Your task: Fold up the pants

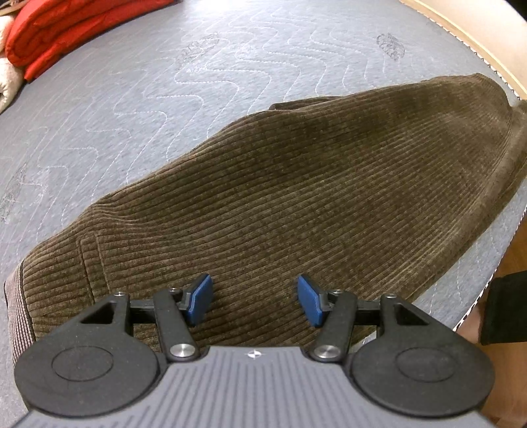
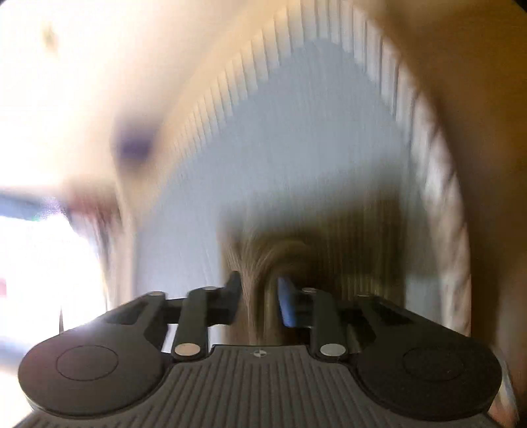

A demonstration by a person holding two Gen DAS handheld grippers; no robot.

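Brown corduroy pants lie spread on a grey quilted mattress, the waistband at the near left. My left gripper hovers over the near part of the pants, jaws open, blue pads apart with nothing between them. The right wrist view is heavily blurred. There my right gripper has a bunched fold of the pants pinched between its pads, near a corner of the mattress.
A folded red blanket and a cream cloth sit at the far left of the mattress. The mattress edge runs close on the right, with wooden floor beyond. A person's dark sleeve is at the right edge.
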